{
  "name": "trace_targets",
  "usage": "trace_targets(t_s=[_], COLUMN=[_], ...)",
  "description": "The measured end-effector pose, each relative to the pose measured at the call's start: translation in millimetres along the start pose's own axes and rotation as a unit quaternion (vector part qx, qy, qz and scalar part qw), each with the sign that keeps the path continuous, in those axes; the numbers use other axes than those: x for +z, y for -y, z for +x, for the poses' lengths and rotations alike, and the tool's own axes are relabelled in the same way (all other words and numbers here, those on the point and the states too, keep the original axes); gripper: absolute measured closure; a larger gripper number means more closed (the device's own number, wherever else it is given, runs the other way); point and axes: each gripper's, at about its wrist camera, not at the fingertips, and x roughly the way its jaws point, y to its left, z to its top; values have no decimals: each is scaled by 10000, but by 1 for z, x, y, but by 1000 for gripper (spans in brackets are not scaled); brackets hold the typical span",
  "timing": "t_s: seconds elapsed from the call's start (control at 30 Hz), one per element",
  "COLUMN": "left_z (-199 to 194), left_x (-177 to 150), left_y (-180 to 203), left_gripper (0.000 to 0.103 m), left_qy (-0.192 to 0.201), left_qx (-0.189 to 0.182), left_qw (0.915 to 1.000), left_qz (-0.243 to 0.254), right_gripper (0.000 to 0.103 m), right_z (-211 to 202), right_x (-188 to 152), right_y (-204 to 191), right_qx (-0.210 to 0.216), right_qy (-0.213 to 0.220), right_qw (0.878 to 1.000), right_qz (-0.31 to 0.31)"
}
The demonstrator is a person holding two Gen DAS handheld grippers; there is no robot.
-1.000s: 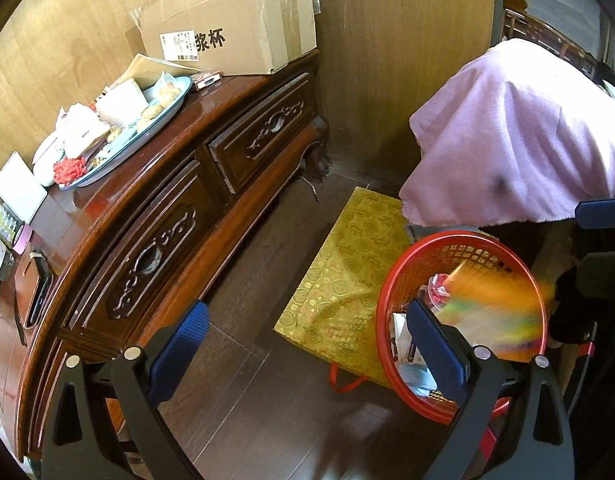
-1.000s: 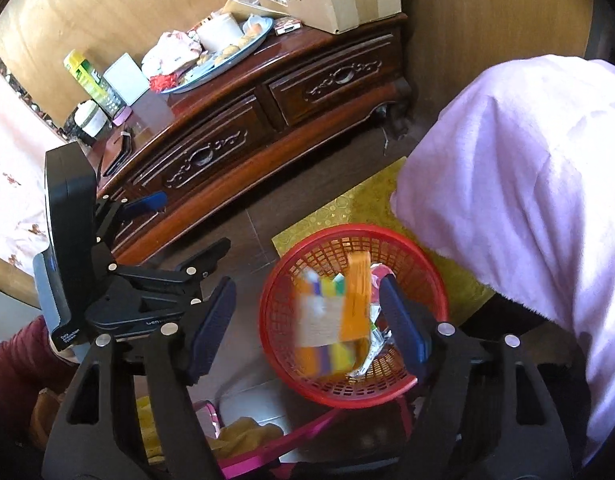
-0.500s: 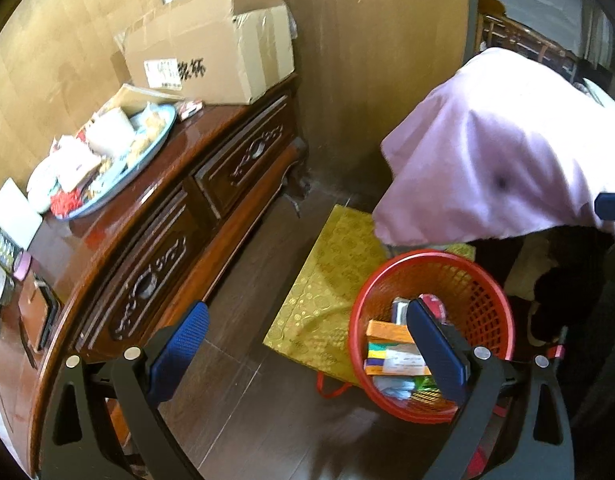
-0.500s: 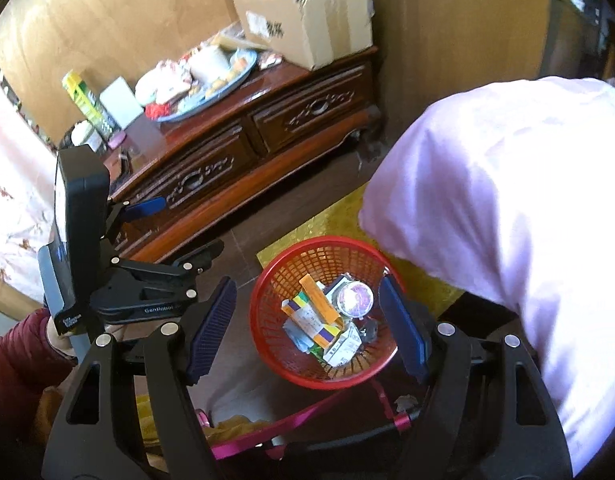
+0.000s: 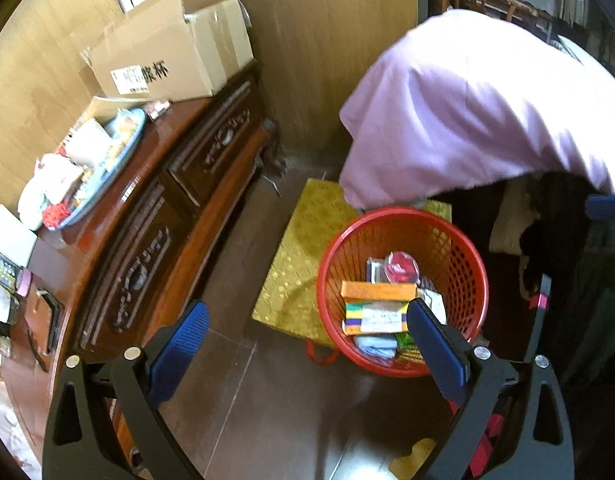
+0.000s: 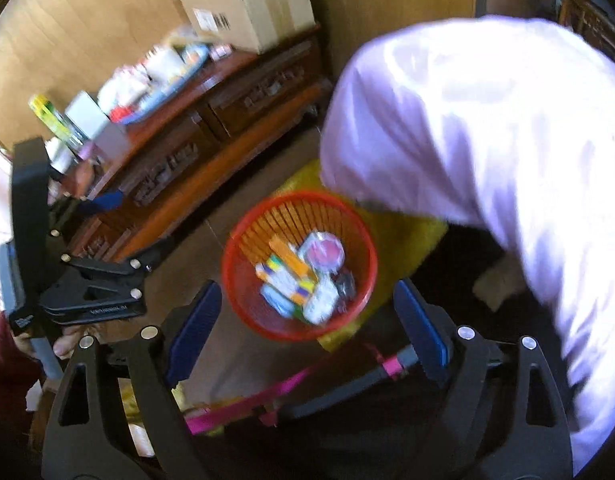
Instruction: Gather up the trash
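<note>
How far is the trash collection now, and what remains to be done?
Done: the orange box and other packaging lie in the red basket on the floor. In hand: nothing; the left gripper and right gripper are both open and empty. Possibly left: the clutter on the tray on the wooden cabinet.

My right gripper [image 6: 305, 320] points steeply down, its blue pads [image 6: 195, 322] spread wide with nothing between them; the jaws have just been opening. My left gripper [image 5: 307, 346] tilts down too, jaws wide apart and empty. In the right wrist view, my left hand [image 6: 65, 342], in a dark red sleeve [image 6: 5, 364], grips its handle.
</note>
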Motion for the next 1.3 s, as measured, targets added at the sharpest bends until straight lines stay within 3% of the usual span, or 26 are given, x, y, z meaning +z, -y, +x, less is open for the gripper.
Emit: trace_targets(t_s=[0.1, 0.43, 1.3], left_z=[14, 29, 31], left_x=[-9, -15, -14], left_y=[4, 7, 11], left_gripper=[6, 6, 6], left_qy=[-105, -216, -224], left_qx=[-40, -94, -93], left_qw=[9999, 9995, 9995], left_qz=[-49, -232, -198], right_gripper=[18, 18, 18], right_z=[16, 24, 23], right_x=[-4, -12, -12], right_y=[-5, -19, -20], right_qx=[-107, -516, -588], right_qy=[-213, -208, -204], right_qw=[9997, 9973, 9965], right_qz=[-75, -489, -551])
